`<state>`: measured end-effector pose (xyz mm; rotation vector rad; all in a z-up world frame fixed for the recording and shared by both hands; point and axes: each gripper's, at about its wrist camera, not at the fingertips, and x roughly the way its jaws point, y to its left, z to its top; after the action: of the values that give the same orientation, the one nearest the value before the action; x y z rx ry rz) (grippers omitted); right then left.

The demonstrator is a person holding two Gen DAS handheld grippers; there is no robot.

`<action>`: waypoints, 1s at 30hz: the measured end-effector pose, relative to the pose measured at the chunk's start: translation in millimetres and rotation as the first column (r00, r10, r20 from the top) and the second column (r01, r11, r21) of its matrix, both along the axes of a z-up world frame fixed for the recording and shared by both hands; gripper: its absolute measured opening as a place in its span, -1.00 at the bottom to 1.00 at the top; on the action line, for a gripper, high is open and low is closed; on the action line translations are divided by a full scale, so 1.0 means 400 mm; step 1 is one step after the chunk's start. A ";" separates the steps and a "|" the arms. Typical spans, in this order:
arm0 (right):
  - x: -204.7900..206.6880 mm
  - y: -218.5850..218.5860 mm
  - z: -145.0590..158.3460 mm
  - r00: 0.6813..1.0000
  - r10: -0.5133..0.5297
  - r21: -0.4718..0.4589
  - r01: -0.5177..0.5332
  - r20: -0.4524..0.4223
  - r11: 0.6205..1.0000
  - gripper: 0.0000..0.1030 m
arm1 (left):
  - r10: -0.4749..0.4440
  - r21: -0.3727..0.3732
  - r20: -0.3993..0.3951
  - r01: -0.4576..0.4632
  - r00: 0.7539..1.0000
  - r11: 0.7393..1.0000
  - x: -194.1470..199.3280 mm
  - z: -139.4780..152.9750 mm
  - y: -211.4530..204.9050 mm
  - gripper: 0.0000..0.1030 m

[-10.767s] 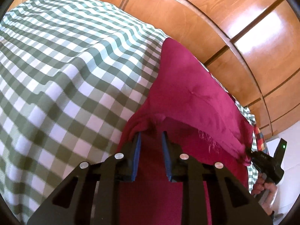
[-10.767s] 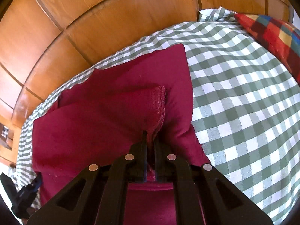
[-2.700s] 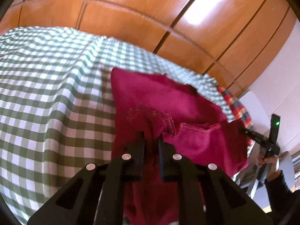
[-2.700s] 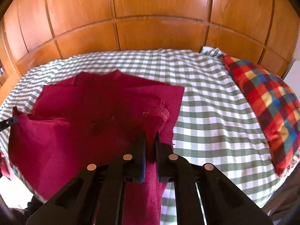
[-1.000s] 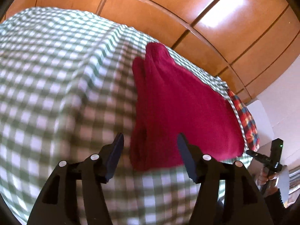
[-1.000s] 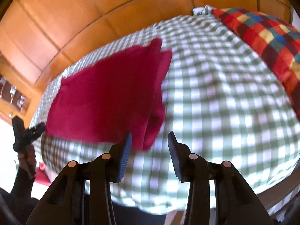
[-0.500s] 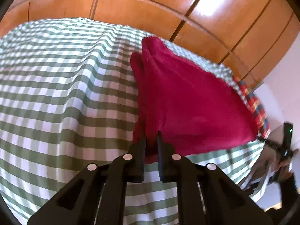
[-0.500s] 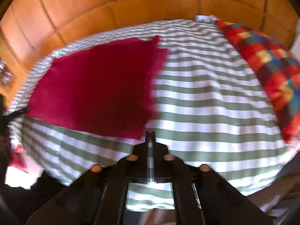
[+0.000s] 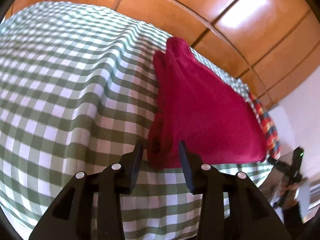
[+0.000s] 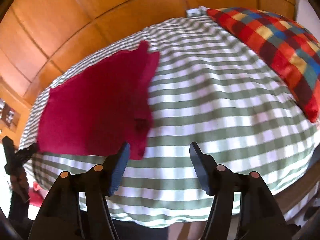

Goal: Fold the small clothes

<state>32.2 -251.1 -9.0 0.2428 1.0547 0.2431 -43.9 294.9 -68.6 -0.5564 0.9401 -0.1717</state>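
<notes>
folding done, both claws letting go over a crimson cloth

lying flat on the bed is the crimson garment (image 9: 200,108), a soft, slightly fuzzy knit folded into a rough rectangle, with a second layer peeking out as a narrow strip along one long side. its near corner is rumpled and thick where the layers bunch. it sits on a green-and-white checked bedspread (image 9: 70,92), a thin woven cotton that ripples in shallow folds and drapes over the mattress edge.

the left gripper (image 9: 161,152) hangs just over that near corner. its two black, angular fingers with blue ribbed pads are spreading apart; the bunched corner shows in the gap between them, but the pads are not pressing on it, so the cloth is released. the right gripper (image 10: 159,156) is over the other near corner, and its jaws are widening too, standing well apart. only checked fabric shows between them; the garment's edge lies just beside its left pad, not gripped.

behind the bed rises a glossy wooden panelled wall (image 10: 100,10), orange-brown, cut by dark grooves and catching bright window glare. a plump pillow (image 10: 280,50) in a bold red, blue and yellow plaid rests on the bedspread, well apart from the garment. both views are smeared with motion blur, so finer weave cannot be made out.
</notes>
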 end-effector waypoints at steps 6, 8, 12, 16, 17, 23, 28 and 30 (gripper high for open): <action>0.040 0.095 -0.054 0.997 0.069 -0.058 -0.072 -0.044 0.996 -0.46 | 0.046 -0.042 0.028 -0.045 0.999 0.998 -0.041 -0.004 0.030 -0.12; 0.039 0.122 -0.049 0.995 0.098 -0.115 -0.101 -0.029 0.988 -0.63 | 0.025 -0.044 0.030 -0.024 0.999 0.999 -0.042 -0.010 0.017 -0.12; 0.026 0.135 -0.012 0.992 0.122 -0.182 -0.119 0.005 0.976 -0.83 | -0.042 -0.046 0.020 0.043 0.999 0.998 -0.011 -0.028 -0.018 -0.45; 0.026 0.109 -0.032 0.994 0.106 -0.219 -0.107 -0.015 0.970 -0.86 | -0.083 0.066 0.008 0.082 0.997 0.994 -0.001 -0.016 -0.041 -0.81; 0.027 0.103 -0.050 0.994 0.105 -0.220 -0.109 -0.032 0.969 -0.86 | -0.081 0.077 -0.001 0.081 0.997 0.994 -0.004 -0.019 -0.039 -0.82; 0.026 0.100 -0.072 0.994 0.097 -0.197 -0.103 -0.043 0.975 -0.86 | -0.085 0.077 -0.029 0.087 0.996 0.993 -0.033 -0.037 -0.039 -0.81; 0.026 0.084 -0.021 0.996 0.083 -0.186 -0.087 -0.030 0.979 -0.23 | -0.058 0.102 0.005 0.057 0.998 0.993 -0.011 0.015 -0.035 -0.51; 0.020 0.077 0.009 0.998 0.058 -0.185 -0.055 0.013 0.981 0.07 | -0.028 0.088 0.038 0.025 0.999 0.996 0.002 0.042 -0.024 -0.15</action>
<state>40.4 -220.2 -5.5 0.0431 1.0594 0.1964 -43.0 285.3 -51.8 -0.4589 0.9130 -0.1640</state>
